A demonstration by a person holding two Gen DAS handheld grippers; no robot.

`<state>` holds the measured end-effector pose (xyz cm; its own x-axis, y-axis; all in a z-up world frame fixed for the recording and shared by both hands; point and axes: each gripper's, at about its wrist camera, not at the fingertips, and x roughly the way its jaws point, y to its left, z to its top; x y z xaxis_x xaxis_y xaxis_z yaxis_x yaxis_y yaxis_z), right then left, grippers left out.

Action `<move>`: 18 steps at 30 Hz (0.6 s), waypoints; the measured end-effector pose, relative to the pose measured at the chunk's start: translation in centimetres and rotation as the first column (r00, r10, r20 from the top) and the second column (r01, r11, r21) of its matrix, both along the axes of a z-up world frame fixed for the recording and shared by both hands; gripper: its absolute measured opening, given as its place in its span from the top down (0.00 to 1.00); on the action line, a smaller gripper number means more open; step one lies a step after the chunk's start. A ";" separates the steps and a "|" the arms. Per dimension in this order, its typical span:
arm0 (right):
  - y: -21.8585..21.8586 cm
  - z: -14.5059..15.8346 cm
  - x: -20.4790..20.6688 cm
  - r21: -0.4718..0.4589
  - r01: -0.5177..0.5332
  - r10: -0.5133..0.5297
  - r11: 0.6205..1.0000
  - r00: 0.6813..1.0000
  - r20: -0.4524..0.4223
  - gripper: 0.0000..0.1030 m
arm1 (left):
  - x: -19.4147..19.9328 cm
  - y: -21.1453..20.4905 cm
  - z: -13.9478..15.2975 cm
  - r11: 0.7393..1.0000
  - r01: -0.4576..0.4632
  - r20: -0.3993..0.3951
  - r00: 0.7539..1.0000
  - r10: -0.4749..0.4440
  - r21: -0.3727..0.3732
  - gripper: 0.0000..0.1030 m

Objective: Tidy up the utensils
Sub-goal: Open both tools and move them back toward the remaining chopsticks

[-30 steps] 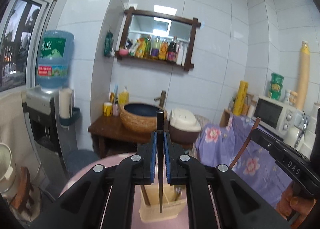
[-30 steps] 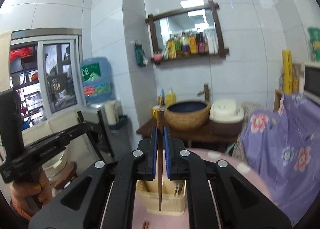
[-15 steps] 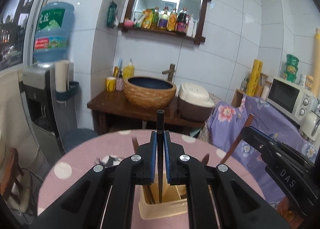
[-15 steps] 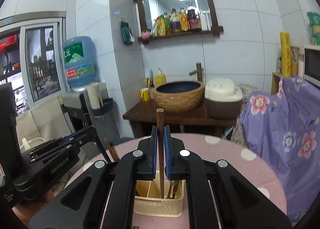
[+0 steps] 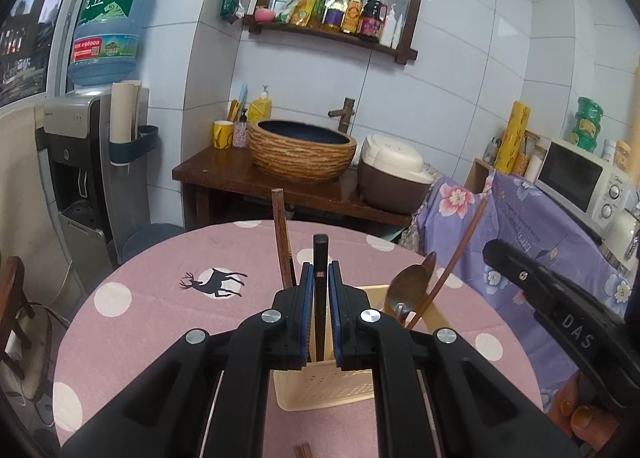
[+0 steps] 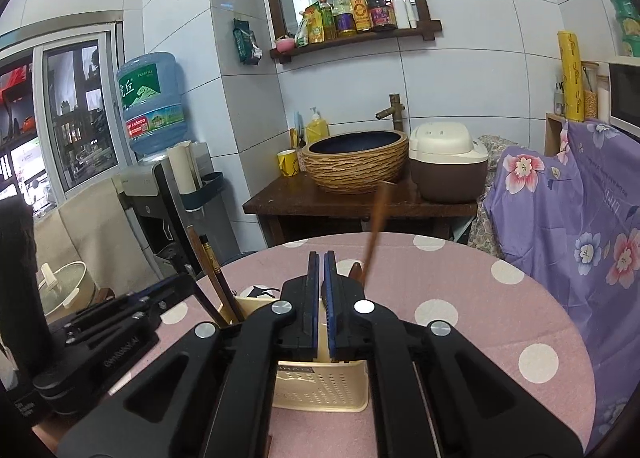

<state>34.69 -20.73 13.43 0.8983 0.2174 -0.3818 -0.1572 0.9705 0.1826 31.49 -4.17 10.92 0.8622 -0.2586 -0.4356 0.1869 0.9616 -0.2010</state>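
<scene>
Pinching a thin black chopstick [image 5: 319, 298] between its blue pads, the left gripper [image 5: 320, 290] hovers directly over the cream perforated plastic utensil holder [image 5: 324, 390] on the round pink polka-dot tablecloth [image 5: 160, 322]. The chopstick stands nearly upright, its long axis vertical, its blunt top poking above the pads and its lower end reaching down into the holder. A reddish-brown wooden chopstick [image 5: 281, 238] stands in the holder just left of the black one, leaning slightly left at its top. On the holder's right side a brown wooden spoon [image 5: 408, 286] rests bowl-up, and a slim reddish-brown stick [image 5: 456, 258] leans up and to the right.

The right gripper [image 6: 321, 298] sits above the same holder [image 6: 320, 382] with its blue pads drawn close, a narrow slit between them and nothing held. Beyond it a blurred brown stick [image 6: 376, 230] tilts up and slightly right from the holder. Two dark chopsticks [image 6: 212, 278] lean left from the holder's left side, beside the left gripper's black body [image 6: 100, 334]
</scene>
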 end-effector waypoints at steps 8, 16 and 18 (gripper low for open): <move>-0.3 -1.0 -4.8 -0.034 -0.002 0.003 0.999 1.000 0.022 0.47 | -4.8 1.1 -0.9 1.000 0.010 0.024 1.000 -0.010 0.022 0.46; -1.4 -6.3 -9.8 -0.082 0.050 -0.058 0.995 0.994 -0.092 0.34 | -8.7 3.2 -6.2 0.999 -0.003 -0.121 0.993 0.009 0.048 0.43; -1.6 -8.1 -10.9 -0.090 0.060 -0.072 0.994 0.988 -0.136 0.32 | -9.6 3.5 -7.9 0.998 -0.010 -0.162 0.987 0.020 0.061 0.44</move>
